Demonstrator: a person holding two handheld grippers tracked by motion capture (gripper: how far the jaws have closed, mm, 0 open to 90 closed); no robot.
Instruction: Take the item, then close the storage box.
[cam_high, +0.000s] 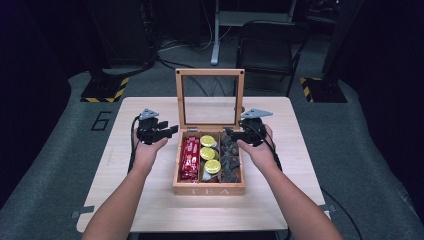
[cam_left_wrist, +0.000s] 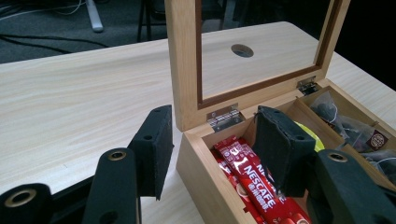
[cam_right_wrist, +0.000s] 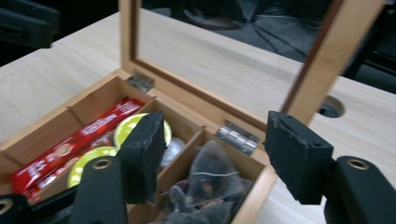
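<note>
Wooden tea box (cam_high: 209, 189) sits mid-table with its glass lid (cam_high: 210, 97) upright, the left gripper (cam_high: 170, 131) empty and parted straddling its left wall, the right gripper (cam_high: 231, 134) empty and parted over the tea-bag compartment (cam_high: 230, 159), bare tabletop (cam_high: 150, 200) flanking both forearms.

Both forearms come up from the bottom of the high view, angling inward. The left hand (cam_high: 148, 150) holds the left gripper (cam_high: 170, 131) with its fingers (cam_left_wrist: 152, 149) parted and nothing between them, pointing toward the right. The right hand (cam_high: 257, 150) holds the right gripper (cam_high: 231, 134), its fingers (cam_right_wrist: 142, 154) apart and empty, pointing left
</note>
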